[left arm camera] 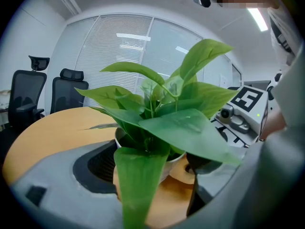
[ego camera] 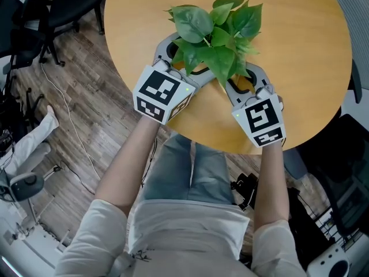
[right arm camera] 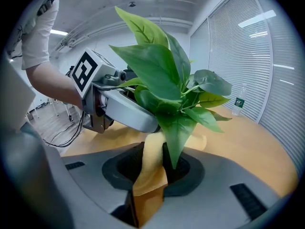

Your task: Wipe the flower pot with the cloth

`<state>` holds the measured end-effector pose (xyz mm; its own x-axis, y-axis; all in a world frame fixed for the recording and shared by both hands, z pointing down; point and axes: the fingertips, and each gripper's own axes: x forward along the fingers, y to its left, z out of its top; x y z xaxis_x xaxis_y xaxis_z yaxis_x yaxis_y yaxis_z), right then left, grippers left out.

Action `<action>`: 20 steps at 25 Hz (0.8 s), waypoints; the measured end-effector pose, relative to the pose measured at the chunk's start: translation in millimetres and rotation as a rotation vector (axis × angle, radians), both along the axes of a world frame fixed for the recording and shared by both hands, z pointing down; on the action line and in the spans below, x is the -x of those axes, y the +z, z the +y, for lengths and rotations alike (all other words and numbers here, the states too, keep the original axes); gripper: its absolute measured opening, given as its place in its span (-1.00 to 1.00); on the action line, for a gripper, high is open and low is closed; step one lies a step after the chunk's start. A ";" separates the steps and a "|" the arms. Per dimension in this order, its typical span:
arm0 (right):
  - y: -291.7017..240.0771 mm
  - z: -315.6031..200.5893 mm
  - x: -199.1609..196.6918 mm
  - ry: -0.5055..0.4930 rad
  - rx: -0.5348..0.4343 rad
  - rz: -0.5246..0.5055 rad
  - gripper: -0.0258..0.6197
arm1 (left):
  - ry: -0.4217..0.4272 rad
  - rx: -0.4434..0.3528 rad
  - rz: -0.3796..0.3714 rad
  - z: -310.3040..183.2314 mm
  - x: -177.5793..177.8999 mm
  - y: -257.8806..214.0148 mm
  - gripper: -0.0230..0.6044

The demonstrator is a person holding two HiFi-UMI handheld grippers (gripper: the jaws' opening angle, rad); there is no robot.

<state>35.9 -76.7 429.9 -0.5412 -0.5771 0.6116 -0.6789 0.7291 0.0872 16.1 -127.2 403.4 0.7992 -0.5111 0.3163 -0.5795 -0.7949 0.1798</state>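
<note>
Flower pot (left arm camera: 174, 162) – small and white, with a leafy green plant (ego camera: 216, 30) growing out of it – stands on the round wooden table (ego camera: 305, 68), towards the edge nearest the person. The leaves spread wide enough that the head view shows none of the pot itself.

The left gripper (ego camera: 183, 62) reaches in from the person's left with its jaws set wide. The pot sits between them, and in the left gripper view each pad lies right against a side of the pot, though a hanging leaf covers part of the contact.

The right gripper (ego camera: 242, 84) comes in from the other side, its jaws closed on a folded yellow-orange cloth (right arm camera: 147, 175). The cloth is pinched at its lower end and rises from the jaws up under the foliage – where it meets the pot is hidden by leaves.

The two grippers are close together, almost meeting around the plant. Behind the table, black office chairs (left arm camera: 28, 94) stand before a wall of window blinds (left arm camera: 119, 56).
</note>
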 end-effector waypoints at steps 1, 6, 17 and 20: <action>0.8 0.4 0.7 -0.001 0.001 -0.001 -0.63 | -0.020 0.003 -0.001 0.0 0.1 0.3 0.56; 4.5 5.9 3.0 -0.004 0.010 0.001 -0.63 | -0.108 0.009 0.000 3.0 -1.3 2.0 0.56; 5.2 11.2 0.5 0.006 0.009 -0.034 -0.63 | -0.216 0.007 -0.009 7.5 -4.2 1.2 0.56; 5.9 11.1 -3.9 0.011 0.011 -0.038 -0.63 | -0.250 0.006 -0.014 8.5 -5.9 1.9 0.56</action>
